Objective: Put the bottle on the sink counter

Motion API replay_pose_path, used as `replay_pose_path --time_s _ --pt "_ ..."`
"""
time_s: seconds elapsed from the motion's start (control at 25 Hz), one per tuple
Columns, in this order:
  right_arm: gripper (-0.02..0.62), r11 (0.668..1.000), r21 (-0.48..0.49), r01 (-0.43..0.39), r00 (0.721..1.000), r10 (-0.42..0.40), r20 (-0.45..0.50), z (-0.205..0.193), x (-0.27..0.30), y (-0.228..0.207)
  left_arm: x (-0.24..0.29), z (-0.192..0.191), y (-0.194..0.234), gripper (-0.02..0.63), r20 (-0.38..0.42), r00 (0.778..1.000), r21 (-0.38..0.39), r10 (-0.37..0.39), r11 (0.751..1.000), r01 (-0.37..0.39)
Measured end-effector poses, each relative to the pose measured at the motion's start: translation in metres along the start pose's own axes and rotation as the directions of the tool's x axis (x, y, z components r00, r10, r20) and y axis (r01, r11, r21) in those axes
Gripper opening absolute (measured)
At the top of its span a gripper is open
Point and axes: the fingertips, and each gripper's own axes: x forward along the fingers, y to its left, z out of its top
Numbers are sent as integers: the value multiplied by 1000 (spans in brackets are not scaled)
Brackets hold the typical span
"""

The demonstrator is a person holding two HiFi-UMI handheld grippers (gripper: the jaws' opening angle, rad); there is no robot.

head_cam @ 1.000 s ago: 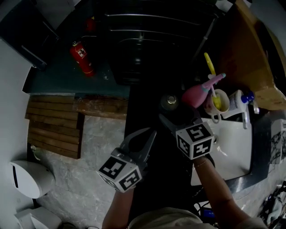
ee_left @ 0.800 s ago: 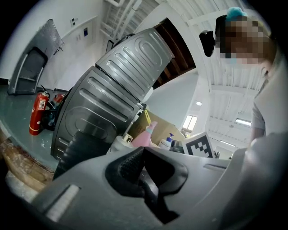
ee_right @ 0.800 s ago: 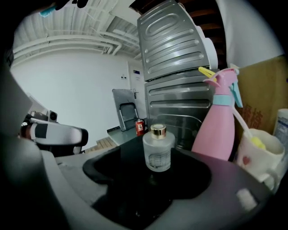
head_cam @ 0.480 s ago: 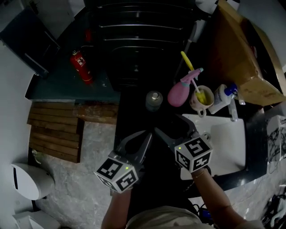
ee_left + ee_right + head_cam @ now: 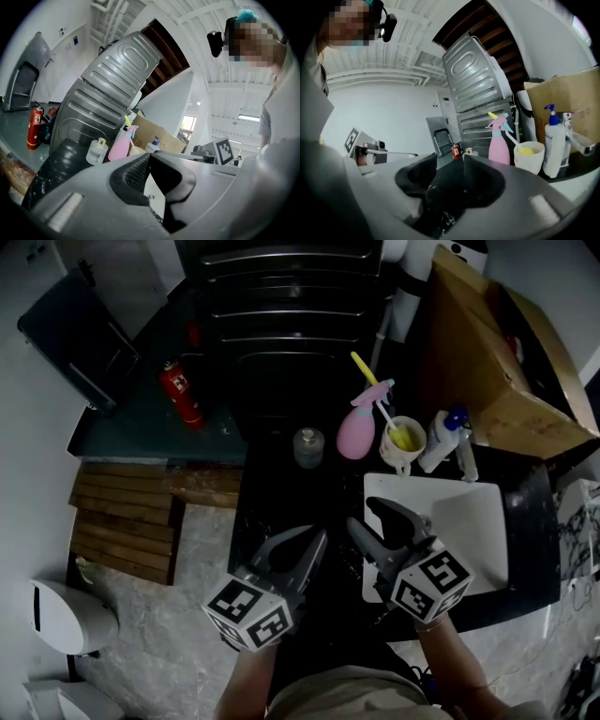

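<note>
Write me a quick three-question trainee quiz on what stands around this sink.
1. True or false: the glass bottle stands upright on the dark counter, outside the white sink.
2. The top of the pump bottle is: A red, B blue, C yellow.
3. Which thing stands between the glass bottle and the cup?
Key: 1 true; 2 B; 3 the pink spray bottle.

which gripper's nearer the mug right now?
Right. Right gripper, jaws just been closing on nothing, is over the sink's left edge, short of the mug; left gripper is further left over the dark counter.
</note>
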Motion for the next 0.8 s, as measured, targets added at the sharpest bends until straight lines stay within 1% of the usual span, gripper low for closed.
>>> replay_pose_path --time_s 0.08,0.2,0.28,0.4,0.52,0.72,0.8 --pt "155 1000 4 0 1000 0 29 2 -20 2 -2 0 -14 8 15 1000 11 8 1000 -8" --pt "126 1000 10 -24 999 24 44 6 -44 6 -6 0 -36 8 39 999 21 14 1000 -15" --pt "118 999 13 -47 997 46 54 10 -57 9 -7 -4 -52 8 44 999 30 14 999 -15" --pt "67 997 10 -73 994 72 84 18 -79 15 -9 -10 -74 8 45 999 41 16 999 -18" --pt "3 995 -21 -98 990 100 102 23 -99 24 -11 -12 -91 8 55 998 58 20 998 -23" --pt "3 989 -78 -125 978 137 158 37 -125 40 -13 -9 -112 8 78 997 92 30 995 -37" --pt "3 982 -106 -157 970 173 169 42 -134 48 -13 -6 -120 8 87 996 105 27 994 -36"
